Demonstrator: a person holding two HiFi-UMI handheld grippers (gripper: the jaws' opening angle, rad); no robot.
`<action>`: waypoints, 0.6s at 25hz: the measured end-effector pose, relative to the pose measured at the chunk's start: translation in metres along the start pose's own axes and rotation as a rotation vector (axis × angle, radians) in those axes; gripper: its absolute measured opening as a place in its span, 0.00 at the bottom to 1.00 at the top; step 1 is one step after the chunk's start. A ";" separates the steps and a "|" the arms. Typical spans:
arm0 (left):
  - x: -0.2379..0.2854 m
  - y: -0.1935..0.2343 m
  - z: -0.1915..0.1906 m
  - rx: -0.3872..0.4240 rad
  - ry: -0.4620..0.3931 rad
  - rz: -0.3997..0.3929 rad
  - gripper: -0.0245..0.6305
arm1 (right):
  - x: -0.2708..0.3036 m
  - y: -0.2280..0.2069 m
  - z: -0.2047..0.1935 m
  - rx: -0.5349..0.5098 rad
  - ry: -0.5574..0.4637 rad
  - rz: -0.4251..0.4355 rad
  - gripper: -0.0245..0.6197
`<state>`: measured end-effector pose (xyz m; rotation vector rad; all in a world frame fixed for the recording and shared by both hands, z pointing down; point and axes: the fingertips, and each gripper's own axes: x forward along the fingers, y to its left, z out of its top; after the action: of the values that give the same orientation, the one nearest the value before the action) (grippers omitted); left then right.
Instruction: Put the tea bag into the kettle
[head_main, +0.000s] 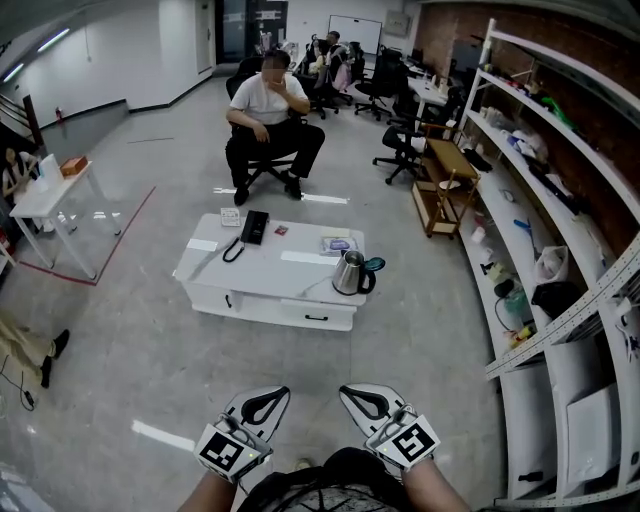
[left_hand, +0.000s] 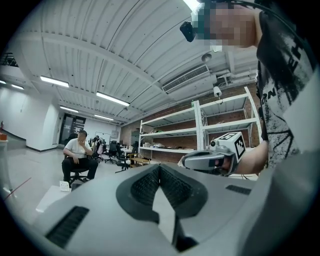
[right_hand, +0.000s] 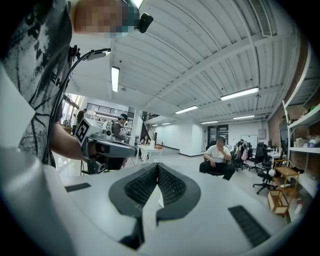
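Only the head view shows the work area. A low white rectangular table with drawers stands on a glossy grey floor, well ahead of both grippers. On the table's right part a rounded brushed-steel kettle with a black handle is stood upright. A small teal round object lies just beside it. A small flat bluish packet is laid just behind the kettle. Whether it is the tea bag cannot be told, as it is too small. A black desk telephone is laid on the table's left part. Beyond the table a person seated on a black office chair is seen. White metal shelving runs along a brick wall at the right.

The gripper views add the ribbed white ceiling with strip lights, and in each the other gripper is seen alongside.

The left gripper and right gripper are held level, side by side, low and close to the body. Each carries a cube with square black-and-white markers. In each gripper's own view, smooth grey jaws lined with black ribbed pads are pressed together at the tips, with nothing between them.
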<state>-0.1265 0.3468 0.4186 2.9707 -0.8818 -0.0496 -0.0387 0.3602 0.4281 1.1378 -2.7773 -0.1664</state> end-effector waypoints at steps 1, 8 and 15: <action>0.001 0.003 -0.002 -0.006 0.002 0.001 0.05 | 0.004 0.000 0.002 -0.005 -0.002 0.007 0.05; 0.016 0.020 -0.007 -0.002 0.015 -0.005 0.05 | 0.019 -0.022 -0.001 0.009 0.007 -0.001 0.05; 0.047 0.050 -0.010 -0.005 0.025 0.026 0.05 | 0.047 -0.061 -0.007 0.022 -0.007 0.023 0.05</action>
<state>-0.1138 0.2799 0.4299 2.9478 -0.9157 -0.0134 -0.0287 0.2831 0.4298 1.1120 -2.8040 -0.1378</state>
